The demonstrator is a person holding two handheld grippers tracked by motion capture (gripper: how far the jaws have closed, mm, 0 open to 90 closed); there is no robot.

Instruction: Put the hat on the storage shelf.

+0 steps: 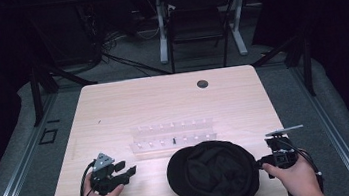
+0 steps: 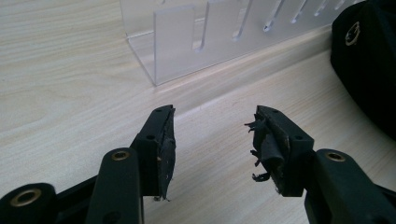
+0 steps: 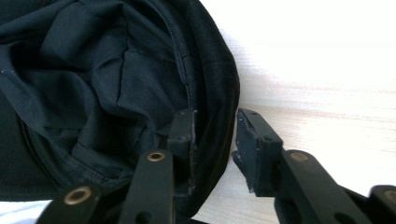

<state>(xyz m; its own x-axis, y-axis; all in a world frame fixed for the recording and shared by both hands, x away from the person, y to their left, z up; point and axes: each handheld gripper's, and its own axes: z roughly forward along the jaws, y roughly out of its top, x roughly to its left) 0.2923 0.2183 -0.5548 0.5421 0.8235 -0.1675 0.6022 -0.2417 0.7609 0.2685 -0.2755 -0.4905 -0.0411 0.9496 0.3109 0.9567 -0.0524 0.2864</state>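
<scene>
High view: right gripper (image 1: 261, 163) at the hat's (image 1: 214, 173) rim, left gripper (image 1: 127, 173) waiting apart.

The black hat lay crown-down, opening upward, on the table's (image 1: 113, 110) near edge, just in front of the clear rack (image 1: 172, 139). The right gripper was much the nearer: its jaws were spread and straddled the hat's right rim, one jaw inside the opening against the lining, the other outside over bare wood, with the rim's fabric in the gap but not yet pinched, as the right gripper view (image 3: 215, 140) showed. The rim there ran across the jaws' closing line, so a squeeze would likely catch it. The left gripper sat left of the hat, well apart, jaws spread and empty, pointing toward the rack's end and the hat's left side.
</scene>
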